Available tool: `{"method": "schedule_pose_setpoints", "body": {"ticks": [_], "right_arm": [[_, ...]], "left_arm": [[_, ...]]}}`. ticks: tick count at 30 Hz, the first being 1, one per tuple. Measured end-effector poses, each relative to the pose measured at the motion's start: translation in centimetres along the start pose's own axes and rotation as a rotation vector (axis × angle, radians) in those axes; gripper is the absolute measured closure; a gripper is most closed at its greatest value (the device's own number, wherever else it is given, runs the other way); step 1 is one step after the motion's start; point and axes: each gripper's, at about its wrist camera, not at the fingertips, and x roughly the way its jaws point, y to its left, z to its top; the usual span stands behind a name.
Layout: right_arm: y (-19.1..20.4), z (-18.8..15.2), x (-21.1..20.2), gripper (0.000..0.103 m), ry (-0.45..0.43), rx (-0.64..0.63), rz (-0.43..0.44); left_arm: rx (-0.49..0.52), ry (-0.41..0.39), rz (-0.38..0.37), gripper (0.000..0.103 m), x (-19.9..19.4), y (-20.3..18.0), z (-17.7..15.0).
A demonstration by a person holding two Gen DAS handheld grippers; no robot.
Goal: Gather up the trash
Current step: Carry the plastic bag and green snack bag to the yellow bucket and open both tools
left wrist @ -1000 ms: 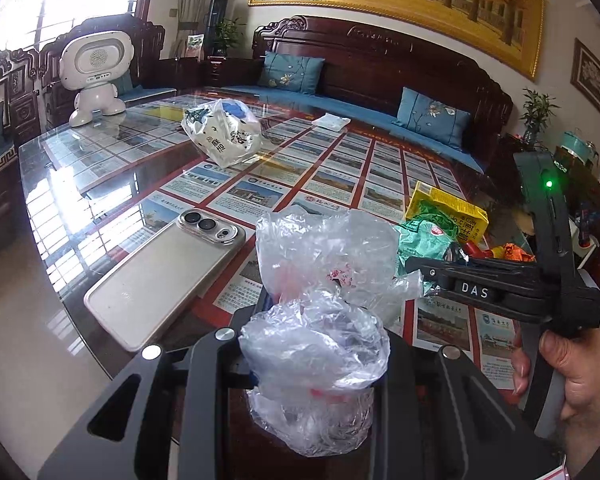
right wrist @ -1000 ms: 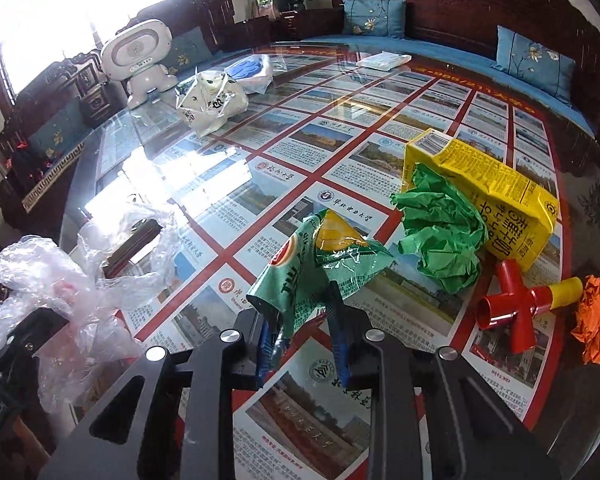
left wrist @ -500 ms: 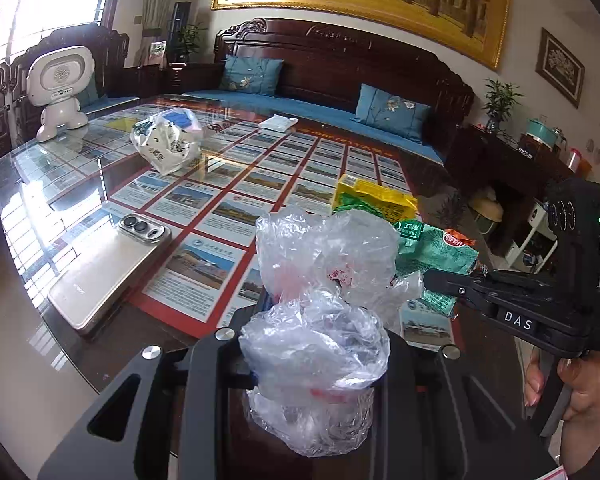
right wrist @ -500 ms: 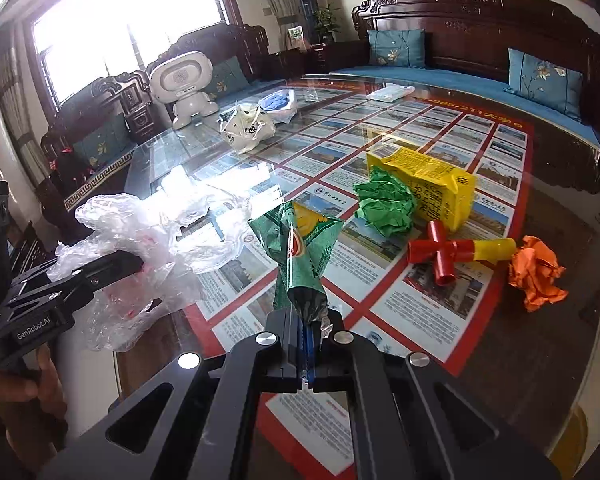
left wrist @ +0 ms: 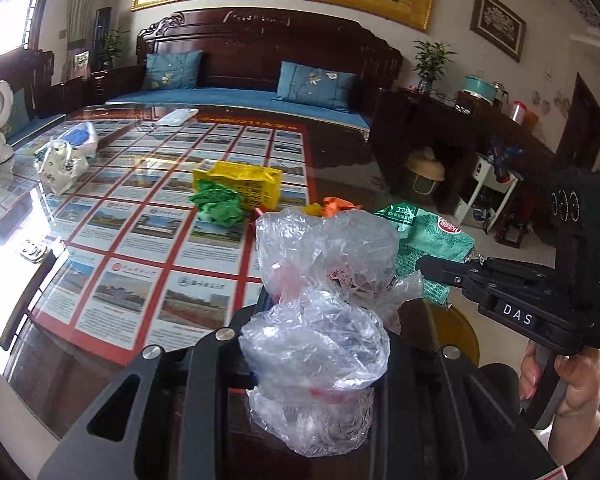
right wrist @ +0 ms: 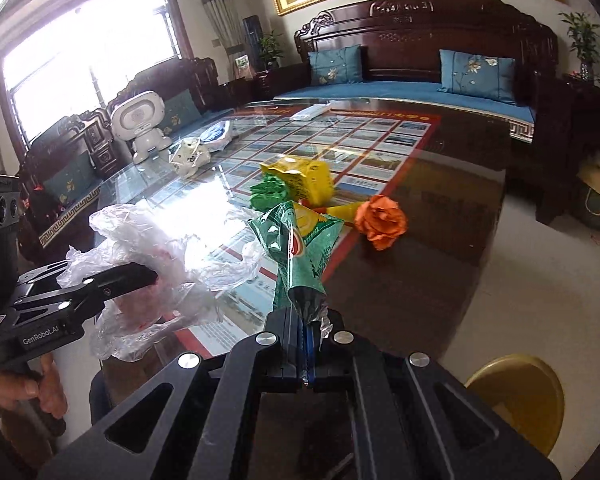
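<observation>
My left gripper (left wrist: 316, 344) is shut on a crumpled clear plastic bag (left wrist: 324, 280) and holds it above the table's near right corner; the bag hides its fingertips. It also shows in the right wrist view (right wrist: 140, 276) with the bag (right wrist: 156, 248). My right gripper (right wrist: 306, 320) is shut on a green snack wrapper (right wrist: 300, 244), lifted off the glass table (right wrist: 440, 184). That wrapper (left wrist: 428, 240) and gripper (left wrist: 456, 270) appear right of the bag in the left wrist view.
On the table lie a yellow carton (right wrist: 304, 180), green crumpled paper (right wrist: 268, 196), orange crumpled paper (right wrist: 380, 220), a white tied bag (right wrist: 188, 156) and a white toy robot (right wrist: 140, 124). A phone (left wrist: 32, 250) lies at the left. A gold round stool (right wrist: 516, 392) stands below right.
Both grippers have lifted and swung right with their loads, away from the phone. The green wrapper left the table and now hangs upright in the right gripper.
</observation>
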Motion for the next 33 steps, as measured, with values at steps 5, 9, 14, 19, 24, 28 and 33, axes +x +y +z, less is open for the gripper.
{"method": "schedule_pose_setpoints", "body": {"ticks": [5, 9, 14, 19, 24, 28, 33], "right_arm": [[-6.3, -2.0, -3.8, 0.101, -0.025, 0.082, -0.096], [-10.7, -4.0, -6.9, 0.101, -0.048, 0.154, -0.162], [-14.5, -6.5, -9.0, 0.101, -0.031, 0.201, -0.228], [-18.4, -8.8, -9.9, 0.101, -0.008, 0.274, -0.272], [-21.4, -10.7, -9.8, 0.101, 0.036, 0.318, -0.301], [-23.9, -12.4, -9.1, 0.101, 0.108, 0.345, -0.313], [-26.6, -14.1, -8.4, 0.101, 0.176, 0.381, -0.33]], "left_arm": [[0.072, 0.049, -0.071, 0.075, 2.9, -5.2, 0.5], [0.111, 0.096, -0.132, 0.075, 5.8, -9.1, 0.7], [0.172, 0.174, -0.216, 0.075, 9.9, -14.4, 0.5], [0.225, 0.256, -0.272, 0.075, 13.8, -18.8, 0.1], [0.281, 0.33, -0.287, 0.075, 17.5, -22.2, -0.4], [0.322, 0.415, -0.284, 0.075, 21.1, -24.4, -0.9], [0.381, 0.539, -0.234, 0.075, 26.4, -27.1, -1.9]]}}
